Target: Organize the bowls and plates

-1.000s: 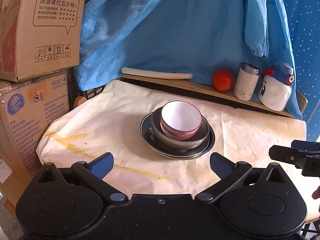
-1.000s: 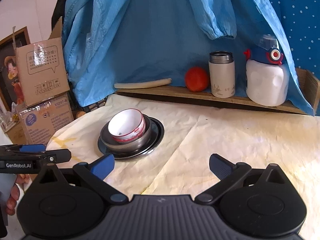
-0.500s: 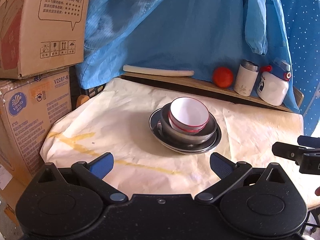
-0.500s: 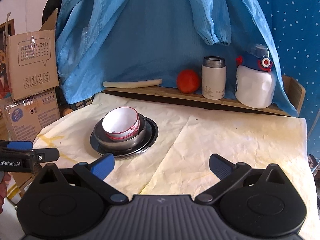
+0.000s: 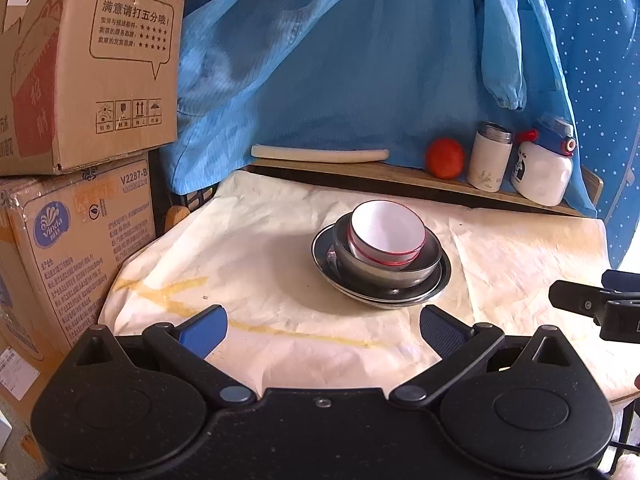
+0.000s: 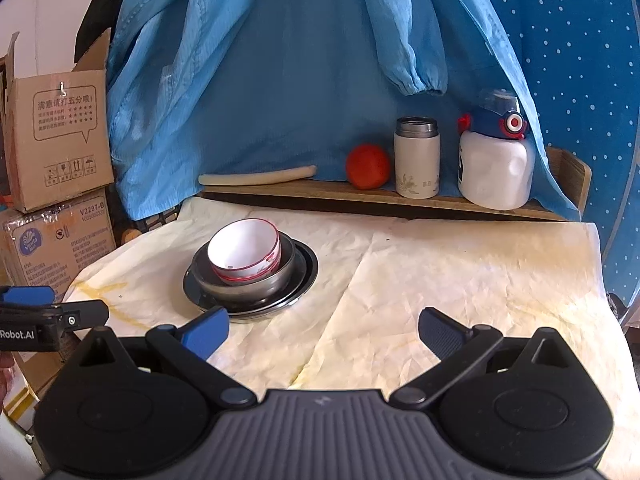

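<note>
On the cream cloth (image 5: 256, 248) that covers the table, left of centre, stands the stack I am to organize: a white bowl with red rim lines (image 5: 387, 235) nested in a steel bowl (image 5: 384, 270), which sits on steel plates (image 5: 434, 284). The white bowl tilts slightly inside the steel one. My left gripper (image 5: 323, 322) hovers over the near edge of the cloth, its blue-padded fingers spread wide with nothing between them; the stack lies just beyond its fingertips. My right gripper (image 6: 323, 322) is likewise spread and empty, over the near middle of the cloth, with the stack beyond its left finger (image 6: 206, 330). Each gripper shows at the edge of the other's view. On the wooden ledge (image 6: 360, 196) at the far side, from left to right: a pale rolling-pin-like stick (image 6: 256, 176), an orange-red fruit (image 6: 368, 166), a white flask (image 6: 417, 156) and a white bottle with a blue cap (image 6: 494, 160). Blue fabric (image 6: 300, 60) hangs behind. Cardboard boxes (image 5: 80, 120) are stacked at far left.
</note>
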`<state>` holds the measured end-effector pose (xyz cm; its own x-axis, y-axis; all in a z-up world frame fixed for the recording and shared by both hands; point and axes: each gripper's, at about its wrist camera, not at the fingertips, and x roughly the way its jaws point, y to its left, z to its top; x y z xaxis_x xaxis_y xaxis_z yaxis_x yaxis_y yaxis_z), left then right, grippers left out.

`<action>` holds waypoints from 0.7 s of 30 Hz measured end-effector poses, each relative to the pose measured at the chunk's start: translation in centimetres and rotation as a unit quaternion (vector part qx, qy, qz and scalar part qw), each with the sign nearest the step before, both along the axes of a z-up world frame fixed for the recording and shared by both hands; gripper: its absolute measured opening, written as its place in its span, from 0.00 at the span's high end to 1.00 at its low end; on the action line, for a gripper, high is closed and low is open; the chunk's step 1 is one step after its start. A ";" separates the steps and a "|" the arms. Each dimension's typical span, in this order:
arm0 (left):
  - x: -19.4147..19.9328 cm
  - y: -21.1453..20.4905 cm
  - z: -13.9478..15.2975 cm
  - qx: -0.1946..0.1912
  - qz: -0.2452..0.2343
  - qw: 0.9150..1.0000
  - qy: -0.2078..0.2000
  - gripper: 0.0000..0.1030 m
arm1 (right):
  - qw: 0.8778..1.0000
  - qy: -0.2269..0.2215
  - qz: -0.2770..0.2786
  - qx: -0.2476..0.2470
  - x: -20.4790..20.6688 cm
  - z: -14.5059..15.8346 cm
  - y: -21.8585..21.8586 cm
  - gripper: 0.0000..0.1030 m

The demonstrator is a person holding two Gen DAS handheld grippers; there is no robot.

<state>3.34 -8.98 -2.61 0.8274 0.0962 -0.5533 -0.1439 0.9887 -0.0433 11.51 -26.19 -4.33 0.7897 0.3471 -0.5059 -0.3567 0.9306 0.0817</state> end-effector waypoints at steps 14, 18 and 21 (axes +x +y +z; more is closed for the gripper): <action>0.4 -0.5 -0.1 -0.005 0.003 1.000 0.003 0.01 | 1.000 0.002 0.003 -0.006 0.5 0.3 -0.6 0.00; 0.5 -0.3 -0.2 -0.009 0.010 1.000 0.006 0.01 | 1.000 0.004 0.007 -0.007 0.5 0.3 -0.5 0.00; 0.5 -0.4 -0.4 -0.010 0.008 1.000 0.008 0.01 | 1.000 0.009 0.006 -0.006 0.5 0.1 -0.6 0.00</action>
<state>3.82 -9.34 -2.97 0.8164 0.0970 -0.5692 -0.1597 0.9853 -0.0612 12.01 -26.75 -4.22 0.7765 0.3507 -0.5236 -0.3670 0.9270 0.0767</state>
